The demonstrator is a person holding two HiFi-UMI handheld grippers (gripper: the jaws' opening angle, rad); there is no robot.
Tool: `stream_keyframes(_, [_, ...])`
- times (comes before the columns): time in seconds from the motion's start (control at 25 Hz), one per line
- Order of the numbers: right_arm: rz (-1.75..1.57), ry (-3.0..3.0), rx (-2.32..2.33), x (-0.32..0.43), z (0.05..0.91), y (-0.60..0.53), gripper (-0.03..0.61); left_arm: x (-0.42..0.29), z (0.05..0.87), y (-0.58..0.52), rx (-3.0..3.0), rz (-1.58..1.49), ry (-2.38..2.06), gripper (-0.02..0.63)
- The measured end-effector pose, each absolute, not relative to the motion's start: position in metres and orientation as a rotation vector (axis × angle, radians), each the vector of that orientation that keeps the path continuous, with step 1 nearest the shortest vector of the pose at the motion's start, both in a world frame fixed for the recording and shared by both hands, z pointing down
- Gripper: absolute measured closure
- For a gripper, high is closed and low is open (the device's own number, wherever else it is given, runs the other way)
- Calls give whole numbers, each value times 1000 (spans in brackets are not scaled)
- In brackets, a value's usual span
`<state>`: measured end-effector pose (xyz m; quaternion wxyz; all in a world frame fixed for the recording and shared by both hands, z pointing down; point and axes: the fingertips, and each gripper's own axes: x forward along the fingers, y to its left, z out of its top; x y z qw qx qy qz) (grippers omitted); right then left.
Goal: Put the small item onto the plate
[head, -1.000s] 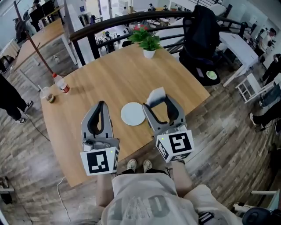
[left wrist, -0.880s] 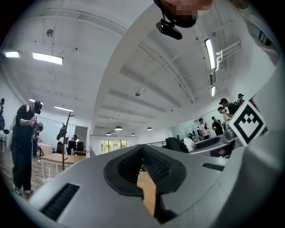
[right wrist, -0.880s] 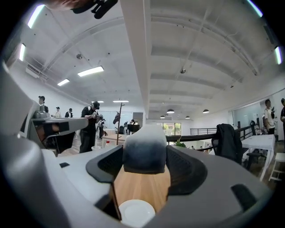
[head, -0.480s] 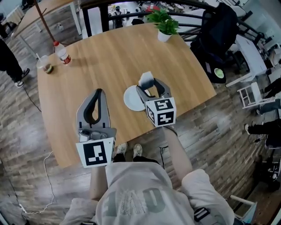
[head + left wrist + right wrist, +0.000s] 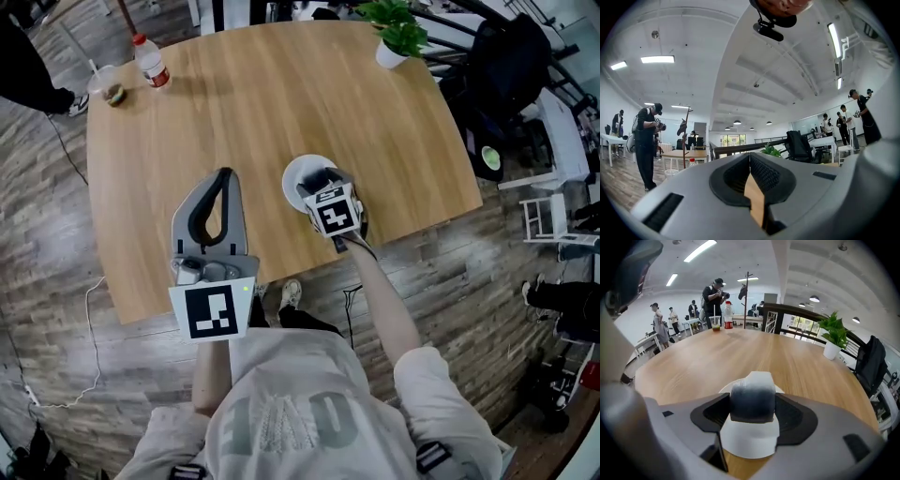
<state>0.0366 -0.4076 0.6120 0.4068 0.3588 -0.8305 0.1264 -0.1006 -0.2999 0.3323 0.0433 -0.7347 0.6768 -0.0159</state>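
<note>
Right gripper is clamped on the item, one pad on each side, held directly over the plate. The plate's white fills the gap under the jaws, so we read this as lined up for the drop. We can't tell whether the item touches the plate; it looks just above. The grip is side-on, which leaves the underside free to set down flat.

Left gripper has its jaws together with nothing between them. It's held off to the left of the plate, over the near part of the table, and pointed out into the room. We take that as parked, out of the right side's way.

The item is a small block with rounded edges. It's white at the top and far end, with a dark grey-blue band across the near face. It spans the full gap between the pads and looks soft to us, though we can't say what it is.

Next call: lower, then let go.
</note>
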Motion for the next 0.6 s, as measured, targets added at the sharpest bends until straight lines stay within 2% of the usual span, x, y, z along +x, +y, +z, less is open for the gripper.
stream_keyframes(0.6, [373,-2022,864,31,638,-420,270,-115,334,-299,-2200,-64,2120,604])
